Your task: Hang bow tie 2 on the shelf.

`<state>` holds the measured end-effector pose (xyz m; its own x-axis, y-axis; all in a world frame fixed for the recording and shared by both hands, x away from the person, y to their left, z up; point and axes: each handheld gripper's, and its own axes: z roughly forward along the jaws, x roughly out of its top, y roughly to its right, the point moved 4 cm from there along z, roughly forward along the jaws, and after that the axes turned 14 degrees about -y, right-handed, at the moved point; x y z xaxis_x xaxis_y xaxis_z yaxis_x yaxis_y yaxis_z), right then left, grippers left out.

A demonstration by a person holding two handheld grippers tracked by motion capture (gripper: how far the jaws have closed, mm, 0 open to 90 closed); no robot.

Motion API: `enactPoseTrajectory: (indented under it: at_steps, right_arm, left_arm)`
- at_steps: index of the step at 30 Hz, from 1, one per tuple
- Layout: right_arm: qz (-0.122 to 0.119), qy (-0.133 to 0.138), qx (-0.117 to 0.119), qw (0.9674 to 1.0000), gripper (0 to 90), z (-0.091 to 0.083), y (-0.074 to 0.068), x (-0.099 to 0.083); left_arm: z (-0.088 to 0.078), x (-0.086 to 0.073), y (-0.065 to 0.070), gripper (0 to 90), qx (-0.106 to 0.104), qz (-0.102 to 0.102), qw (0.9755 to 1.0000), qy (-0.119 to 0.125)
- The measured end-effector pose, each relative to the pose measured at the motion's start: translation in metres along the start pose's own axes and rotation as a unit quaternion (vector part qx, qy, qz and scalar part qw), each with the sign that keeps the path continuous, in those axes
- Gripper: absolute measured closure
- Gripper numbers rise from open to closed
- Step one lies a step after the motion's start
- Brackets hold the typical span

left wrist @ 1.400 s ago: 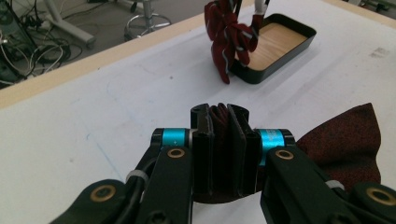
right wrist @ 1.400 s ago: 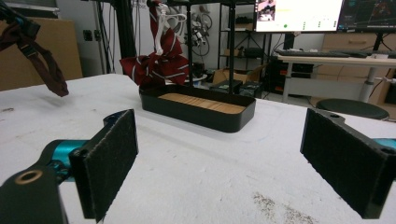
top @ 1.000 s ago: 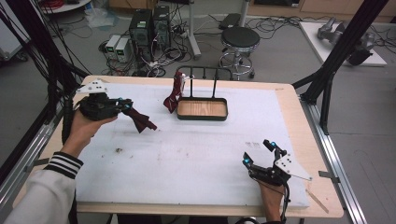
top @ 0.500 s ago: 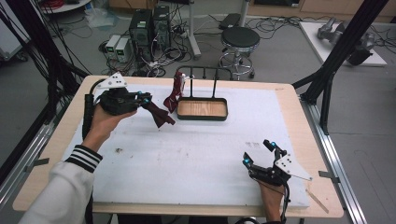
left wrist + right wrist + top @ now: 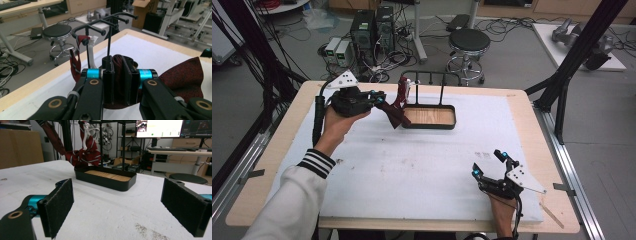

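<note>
Dark red cloth, a bow tie (image 5: 186,80), is pinched tight in your left tongs (image 5: 120,80). The jaws are almost closed, with just the cloth between them. In the high view you hold the left tongs (image 5: 377,97) up above the table (image 5: 277,150), at the back left, and the bow tie (image 5: 393,114) hangs from them, just beside the black rack (image 5: 430,100).

The rack has a flat tray with a wooden floor and thin poles that stick up, with pegs on top. One striped red tie (image 5: 402,90) with a white strap already hangs on a peg at the left end. In the left gripper view you see that striped tie (image 5: 75,63) on its peg, and other pegs (image 5: 117,21) with nothing on them.

So I think one tie is done, and the one in your hand is not on the rack yet. It is picked up and carried close. What is left, I think, is to lift it to a free peg, hook it on, and let go.

Your right tongs (image 5: 492,165) rest near the front right of the table. Their jaws are wide open and hold nothing. In the right gripper view the rack tray (image 5: 106,178) sits well away from them.
</note>
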<state>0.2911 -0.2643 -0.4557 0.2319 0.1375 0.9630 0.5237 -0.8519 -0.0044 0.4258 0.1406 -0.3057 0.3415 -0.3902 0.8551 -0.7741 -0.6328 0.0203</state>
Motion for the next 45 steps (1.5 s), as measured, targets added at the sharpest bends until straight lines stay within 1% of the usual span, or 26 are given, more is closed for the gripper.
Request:
enactPoseTrajectory:
  at_steps: [6,11,13,21,24,27,30,34,36,40,45]
  right_arm:
    - [0.000,0.001,0.000,1.0000,10.4,0.000,0.000,0.000]
    - [0.003,0.000,0.000,1.0000,10.5,0.000,0.000,0.000]
    - [-0.001,0.001,-0.001,1.0000,10.4,0.000,0.001,0.000]
    - [0.003,0.001,0.000,1.0000,10.4,0.000,0.000,0.000]
    - [0.003,0.001,0.001,1.0000,10.4,0.000,0.000,0.000]
    - [0.003,0.001,0.000,1.0000,10.4,0.000,0.000,0.000]
    - [0.003,0.001,0.002,1.0000,10.5,0.000,0.000,0.000]
    - [0.003,0.001,0.002,1.0000,10.4,0.000,0.000,0.000]
    - [0.003,0.001,0.002,1.0000,10.5,0.000,0.000,0.000]
    - [0.003,0.002,0.002,1.0000,10.4,0.000,0.001,0.000]
    - [0.004,0.003,0.003,1.0000,10.4,0.000,0.001,0.000]
  left_arm:
    - [0.011,0.008,0.003,80.5,-0.002,-0.005,0.9999,0.011]
    - [0.020,0.020,0.007,80.5,-0.004,-0.002,0.9998,0.018]
    - [0.024,0.025,0.009,80.5,-0.004,-0.001,0.9998,0.020]
    - [0.039,0.039,0.014,80.5,-0.007,0.003,0.9997,0.025]
    - [0.043,0.044,0.015,80.5,-0.003,0.001,0.9996,0.029]
    - [0.045,0.051,0.016,80.6,-0.003,0.001,0.9992,0.039]
    - [0.045,0.056,0.018,80.6,-0.002,0.003,0.9991,0.043]
    - [0.045,0.063,0.020,80.5,-0.008,0.006,0.9988,0.048]
    - [0.045,0.068,0.021,80.5,-0.004,0.011,0.9988,0.048]
    - [0.044,0.077,0.022,80.5,-0.001,0.013,0.9982,0.058]
    - [0.045,0.083,0.020,80.5,0.004,0.010,0.9973,0.073]
